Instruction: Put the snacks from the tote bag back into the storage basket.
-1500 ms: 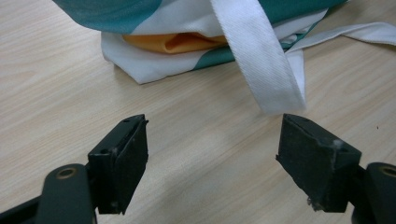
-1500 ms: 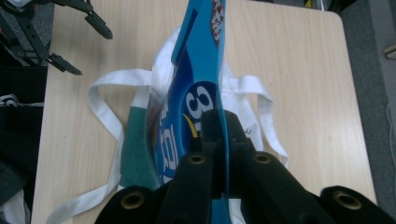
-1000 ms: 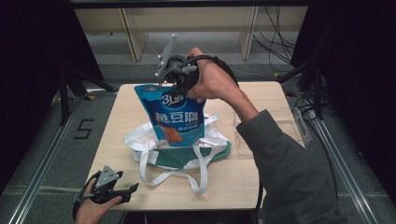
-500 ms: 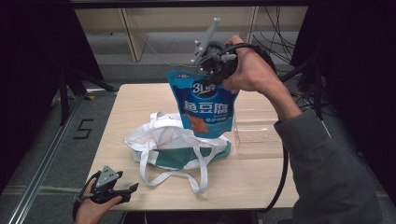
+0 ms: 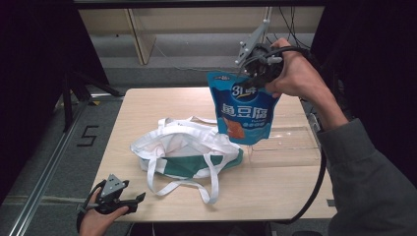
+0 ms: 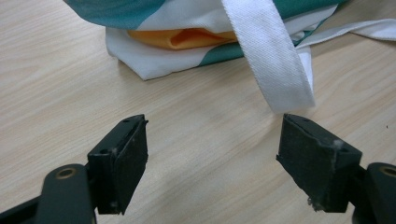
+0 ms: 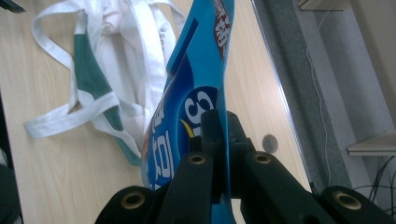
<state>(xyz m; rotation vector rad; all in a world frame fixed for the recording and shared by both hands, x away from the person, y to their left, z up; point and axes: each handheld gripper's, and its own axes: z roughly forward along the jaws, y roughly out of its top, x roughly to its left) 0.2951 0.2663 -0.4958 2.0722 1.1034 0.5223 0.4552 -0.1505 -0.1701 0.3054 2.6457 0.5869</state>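
Note:
A blue snack pouch (image 5: 245, 109) with white characters hangs in the air over the table's right half. My right gripper (image 5: 255, 78) is shut on its top edge; in the right gripper view the pouch (image 7: 196, 88) runs edge-on between the closed jaws of the right gripper (image 7: 224, 135). A white and green tote bag (image 5: 189, 150) lies flat on the wooden table (image 5: 147, 108), its straps spread toward the front. My left gripper (image 5: 129, 200) rests at the table's front left corner, open with nothing between its jaws. Just beyond the left gripper (image 6: 212, 154) lies a white strap (image 6: 271, 60).
A clear plastic tray (image 5: 287, 145) sits on the table's right side, below and behind the pouch. Orange fabric (image 6: 187, 38) peeks from the bag's fold. Shelving (image 5: 172, 29) stands behind the table. A metal rail (image 5: 44, 172) runs along the floor at left.
My right gripper has carried the pouch rightward and a little up, from over the bag's middle to over the right half of the table. The left gripper stayed put.

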